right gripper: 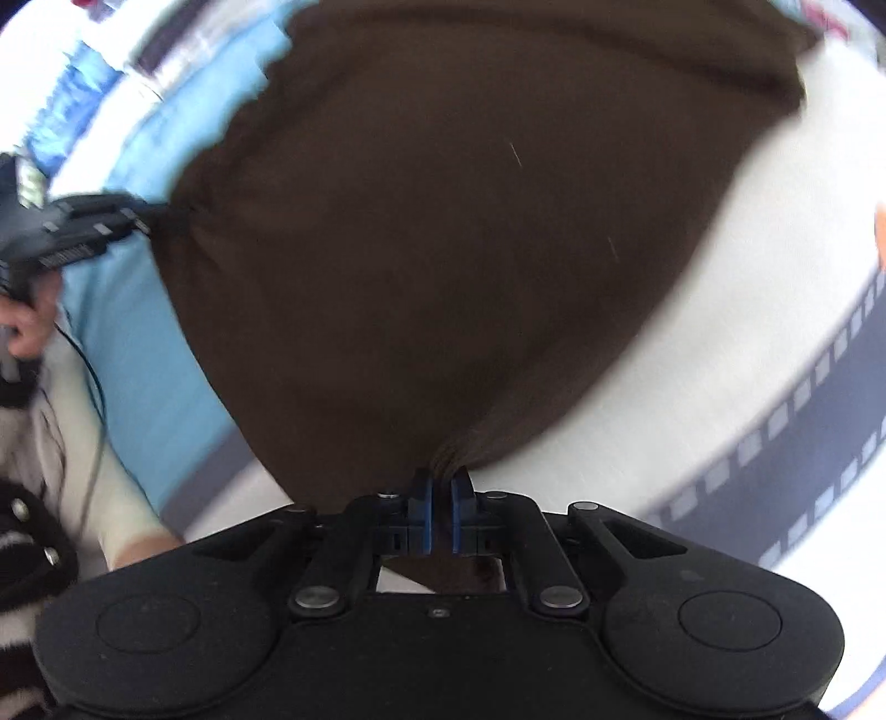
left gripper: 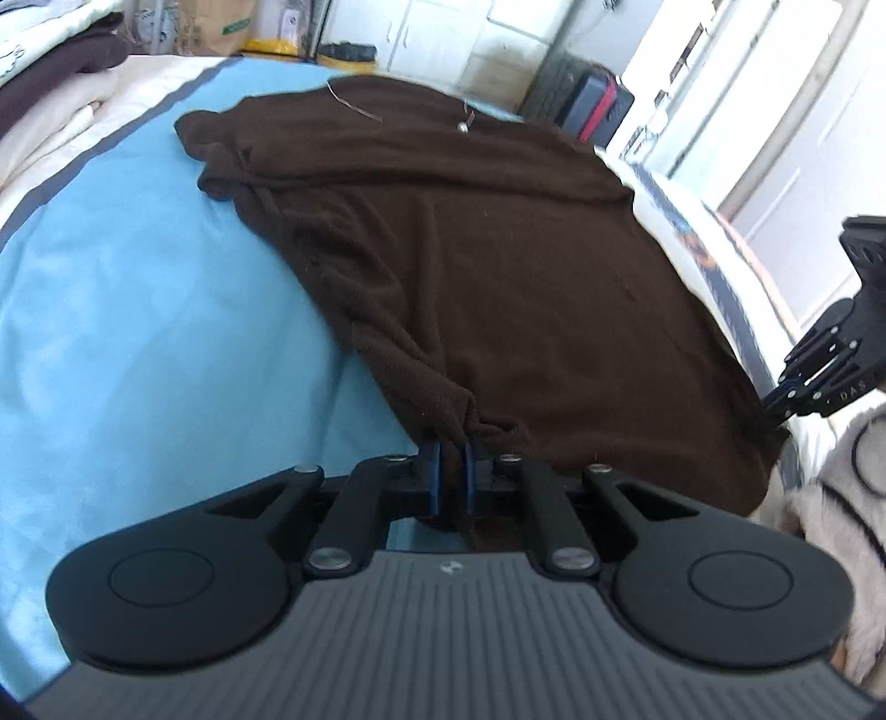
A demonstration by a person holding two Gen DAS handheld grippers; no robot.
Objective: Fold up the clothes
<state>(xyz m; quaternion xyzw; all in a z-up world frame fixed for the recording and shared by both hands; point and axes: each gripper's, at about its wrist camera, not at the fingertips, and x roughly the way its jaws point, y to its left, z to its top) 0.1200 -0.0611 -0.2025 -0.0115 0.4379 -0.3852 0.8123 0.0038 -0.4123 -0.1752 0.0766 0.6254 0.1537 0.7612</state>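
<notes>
The brown garment point(left gripper: 470, 249) is lying spread over a bed, partly on the light blue sheet point(left gripper: 138, 332) and partly on a white cover point(right gripper: 637, 415) with a dark film-strip border point(right gripper: 803, 432). It is looking mostly flat, with some bunching along its far left edge, and I am not seeing any finished fold in it yet, so I am judging the task to be at its beginning for this piece.

The left gripper point(left gripper: 451, 451) is pinching the near edge of the garment: its jaws are closed on a gathered bit of the brown cloth. The right gripper point(right gripper: 441, 484) is doing the same at another point of the near edge, with its jaws closed on a small tuck of fabric. In the left wrist view the right gripper is appearing at the right border, touching the corner of the garment there. So 2 points of 1 edge are being held, and what is left seems to be the folding itself: carrying this edge over the rest, then the further folds.

At the far left some other textiles point(left gripper: 50, 66) are lying in a pile; whether they are already folded I cannot tell.

As for writing, the letters "DAS" are showing on the right gripper in the left wrist view. A cardboard box point(left gripper: 221, 27) in the background is carrying a green mark that is too small to read. The right wrist view is blurred, and nothing is readable there.
</notes>
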